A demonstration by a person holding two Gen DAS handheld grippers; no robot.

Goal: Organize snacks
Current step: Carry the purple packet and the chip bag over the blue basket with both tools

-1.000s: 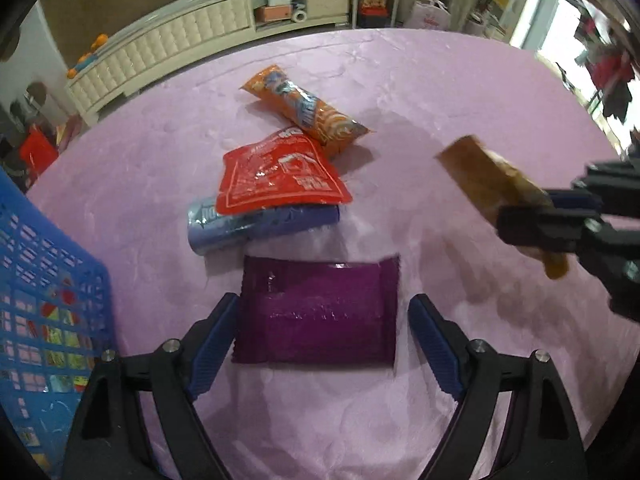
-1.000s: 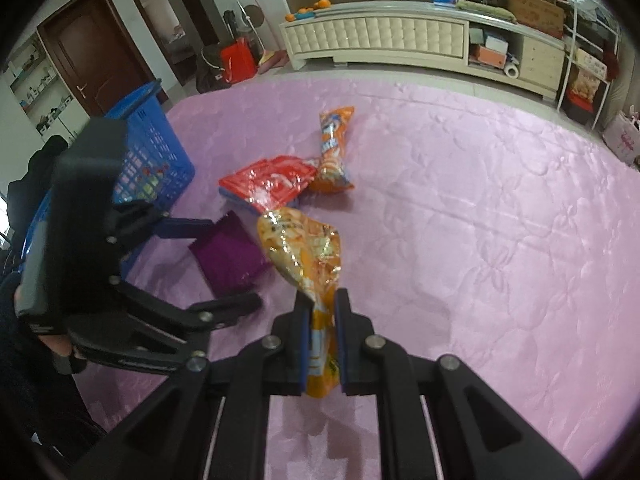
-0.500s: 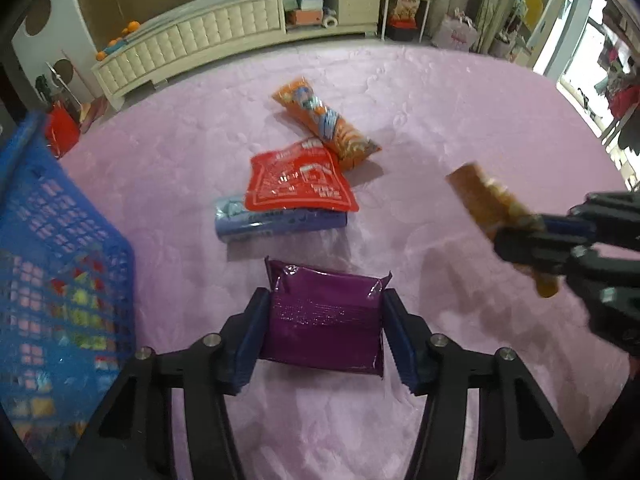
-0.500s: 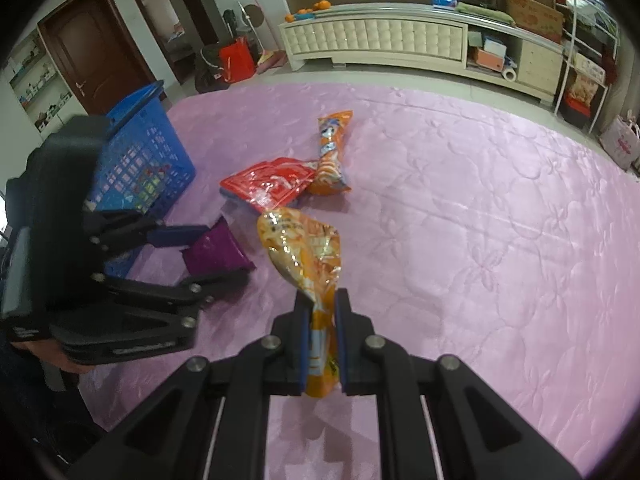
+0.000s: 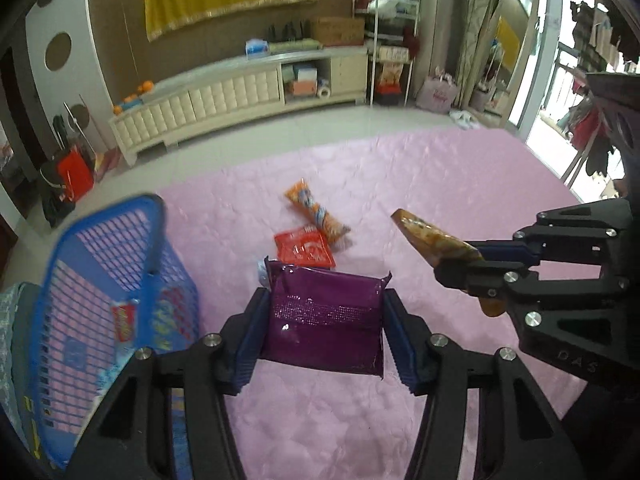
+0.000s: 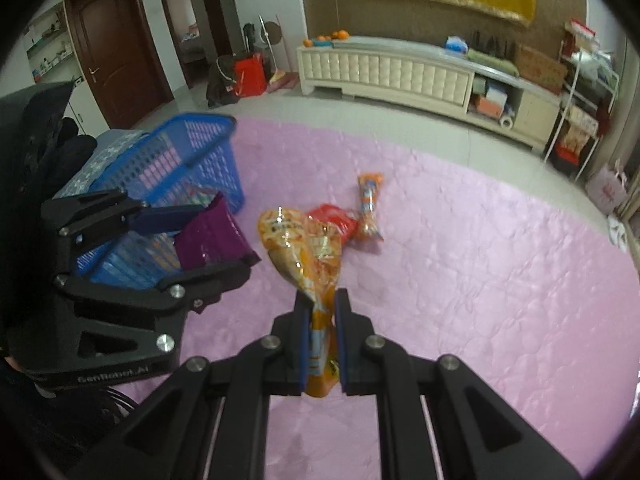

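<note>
Holding a snack each, both grippers are lifted clear of the pink bedspread [image 5: 460, 168], so the sorting looks to be partway through. Nearest in the left wrist view, the left gripper [image 5: 325, 316] has its jaws about half spread and pressed on the two short edges of the purple packet [image 5: 324, 316]; its long axis runs from 9 to 3 o'clock across the jaws, flat face toward the camera. The right gripper [image 6: 322, 344] is clamped fully tight on the crimped tail of the yellow-orange bag [image 6: 304, 248], whose long axis runs from 6 up toward 11 o'clock, free end pointing away from the jaws.

At 8 o'clock from the purple packet stands the blue basket [image 5: 120, 240], which already holds some wrappers (how many I cannot tell through the mesh). Both held snacks presumably go there next.

Farther out, around 12 o'clock, three things lie unsorted: a pale blue packet [image 5: 262, 274] mostly hidden, the red packet [image 5: 304, 248] on top of it, and the orange tube pack [image 5: 316, 214], its length running from 11 to 5 o'clock.
</note>
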